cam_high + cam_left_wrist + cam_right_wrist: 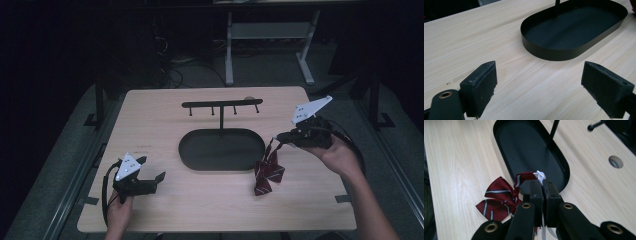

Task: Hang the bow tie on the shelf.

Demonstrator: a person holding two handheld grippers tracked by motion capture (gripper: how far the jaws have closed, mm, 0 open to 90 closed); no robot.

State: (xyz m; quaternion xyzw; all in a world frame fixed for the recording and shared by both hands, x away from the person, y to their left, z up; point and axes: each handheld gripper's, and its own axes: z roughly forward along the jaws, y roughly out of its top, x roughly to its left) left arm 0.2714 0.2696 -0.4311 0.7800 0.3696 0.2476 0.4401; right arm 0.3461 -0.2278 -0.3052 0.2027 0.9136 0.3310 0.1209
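A dark red bow tie with pale stripes (268, 173) (499, 197) lies on the wooden table (150, 120) just right of a black oval tray (195, 150) (544, 53) (504, 135). My right gripper (278, 136) (541, 185) is shut on the bow tie's strap, near a white knotted end (540, 175), lifting the strap while the bow trails below. From the tray rises a black post with a hook bar (221, 104). My left gripper (151, 168) (539, 85) is open at the front left of the table, nothing between its pads (484, 86), facing the tray.
A round hole (615, 161) sits in the tabletop beyond the tray. Behind the table stands a white metal frame (270, 35) with cables on the dark floor. Bare wood lies between the left gripper and the tray.
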